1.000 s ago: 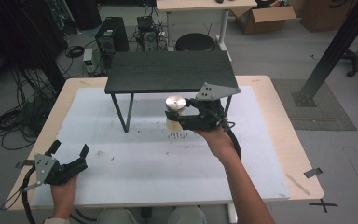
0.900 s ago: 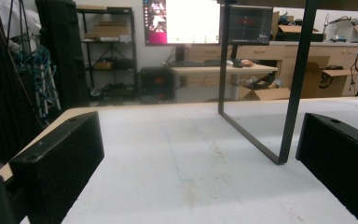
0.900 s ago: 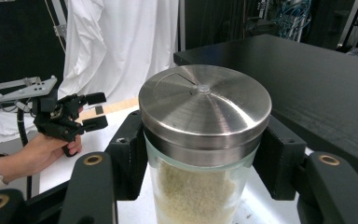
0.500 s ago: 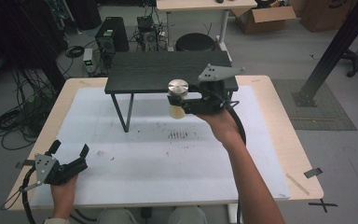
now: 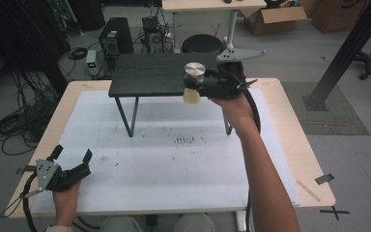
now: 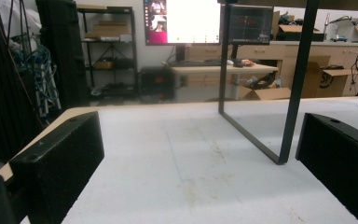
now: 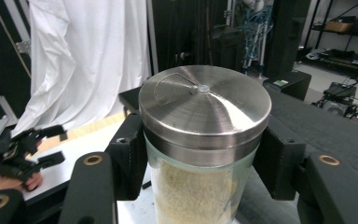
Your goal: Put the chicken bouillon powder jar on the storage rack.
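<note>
A glass jar (image 5: 192, 86) with a steel lid and pale grains inside hangs in the air at the front edge of a small black shelf table (image 5: 149, 77). My right gripper (image 5: 199, 87) is shut on the jar's sides, just below the lid (image 7: 204, 105); the grains (image 7: 191, 191) show through the glass. My left gripper (image 5: 71, 157) rests open at the near left of the white mat (image 5: 164, 159), nothing between its jaws. In the left gripper view the black shelf leg (image 6: 289, 93) stands ahead on the mat.
The black shelf stands on thin metal legs (image 5: 130, 116) at the back of the mat. Small dark marks (image 5: 184, 140) dot the mat's middle. Past the table are a black stool (image 5: 202, 44), computer cases and cardboard boxes (image 5: 275, 17).
My right gripper has lifted the jar from under the shelf's front up to the level of the shelf top and moved it farther away. The left gripper has stayed still.
</note>
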`<state>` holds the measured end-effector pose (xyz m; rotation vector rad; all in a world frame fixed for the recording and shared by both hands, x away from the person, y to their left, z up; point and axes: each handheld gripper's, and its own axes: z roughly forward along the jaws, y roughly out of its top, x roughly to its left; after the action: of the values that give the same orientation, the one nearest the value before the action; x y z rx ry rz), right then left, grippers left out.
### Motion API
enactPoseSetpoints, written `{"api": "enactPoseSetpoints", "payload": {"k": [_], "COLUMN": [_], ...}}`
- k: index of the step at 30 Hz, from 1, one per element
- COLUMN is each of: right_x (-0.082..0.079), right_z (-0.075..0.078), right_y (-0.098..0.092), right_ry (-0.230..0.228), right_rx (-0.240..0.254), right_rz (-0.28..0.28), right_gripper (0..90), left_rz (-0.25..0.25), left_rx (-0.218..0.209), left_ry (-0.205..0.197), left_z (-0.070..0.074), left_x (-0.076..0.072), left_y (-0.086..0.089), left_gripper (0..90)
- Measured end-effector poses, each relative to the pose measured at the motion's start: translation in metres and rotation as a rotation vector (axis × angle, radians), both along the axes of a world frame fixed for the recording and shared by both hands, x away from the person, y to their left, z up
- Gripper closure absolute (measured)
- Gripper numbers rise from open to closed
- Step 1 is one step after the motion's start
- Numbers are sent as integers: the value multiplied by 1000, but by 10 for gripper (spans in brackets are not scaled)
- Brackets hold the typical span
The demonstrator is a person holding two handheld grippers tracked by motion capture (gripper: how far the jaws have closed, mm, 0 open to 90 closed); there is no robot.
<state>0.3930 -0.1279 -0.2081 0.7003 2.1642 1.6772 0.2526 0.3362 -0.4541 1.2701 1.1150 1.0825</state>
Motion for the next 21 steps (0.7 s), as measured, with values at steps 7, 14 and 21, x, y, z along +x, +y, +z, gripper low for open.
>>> {"api": "enactPoseSetpoints", "payload": {"k": [7, 14, 21], "right_x": [17, 30, 46], "right_z": [7, 10, 15], "right_y": [-2, -3, -7], "right_ry": [-8, -3, -12], "right_rx": [13, 8, -6], "right_rz": [-51, -90, -169], "right_gripper": [428, 428, 428], "left_rz": [0, 0, -1], "left_rx": [2, 3, -2], "left_ry": [2, 3, 2], "left_z": [0, 0, 0], "left_x": [0, 0, 0], "left_y": [0, 0, 0], "left_gripper": [13, 13, 13]}}
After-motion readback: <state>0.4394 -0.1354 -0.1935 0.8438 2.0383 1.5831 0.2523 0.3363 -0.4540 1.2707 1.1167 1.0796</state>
